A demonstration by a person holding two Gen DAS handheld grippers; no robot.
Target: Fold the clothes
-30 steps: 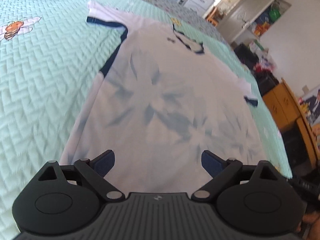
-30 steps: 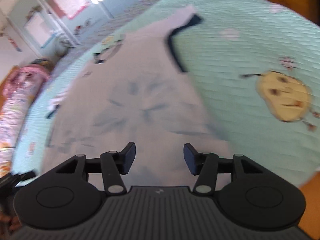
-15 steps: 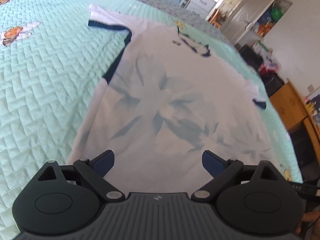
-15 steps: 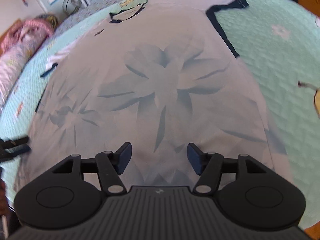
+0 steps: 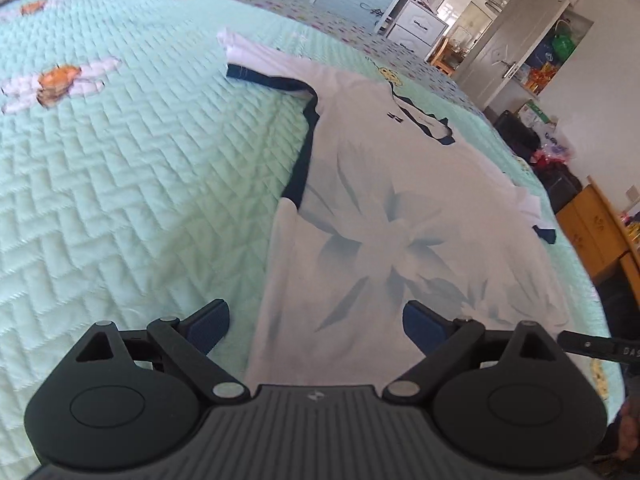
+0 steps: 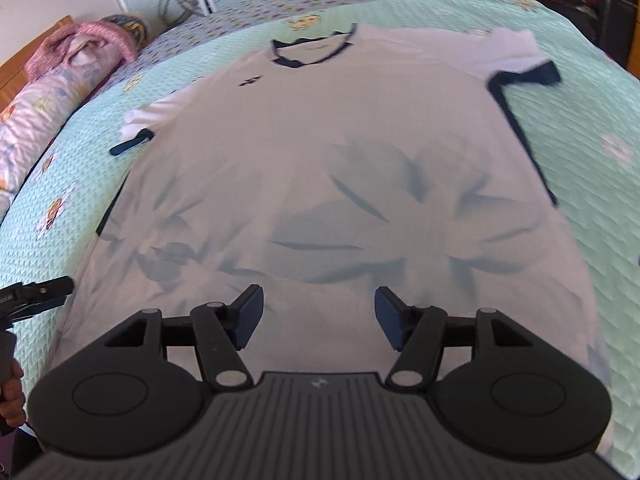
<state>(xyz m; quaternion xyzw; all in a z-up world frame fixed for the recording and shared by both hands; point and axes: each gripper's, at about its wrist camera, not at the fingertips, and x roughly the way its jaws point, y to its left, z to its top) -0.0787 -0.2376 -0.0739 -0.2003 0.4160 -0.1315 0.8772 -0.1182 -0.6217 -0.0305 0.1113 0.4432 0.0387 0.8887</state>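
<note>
Bed: mint-green quilted bedspread [image 5: 120,184] printed with bees and flowers; a wardrobe and a wooden cabinet stand behind it in the left wrist view.
Shirt: a white T-shirt [image 6: 340,168] with dark trim and a faded leaf print lies flat and face up on the bedspread, collar [image 6: 312,50] at the far end, sleeves spread to both sides, hem nearest the grippers.
Left gripper [image 5: 316,326]: jaws wide apart, holding nothing, hovering above the shirt's left bottom corner, where cloth meets quilt.
Right gripper [image 6: 318,316]: jaws partly open, empty, over the middle of the hem.
Handling: thin, light and limp, I judge; it will sag and crease when lifted, and may slide on the quilt.
Where to take hold: pinch the hem corners or the side seam, gathering both layers, so that the fold lifts evenly.
Stage: no fold made yet.
</note>
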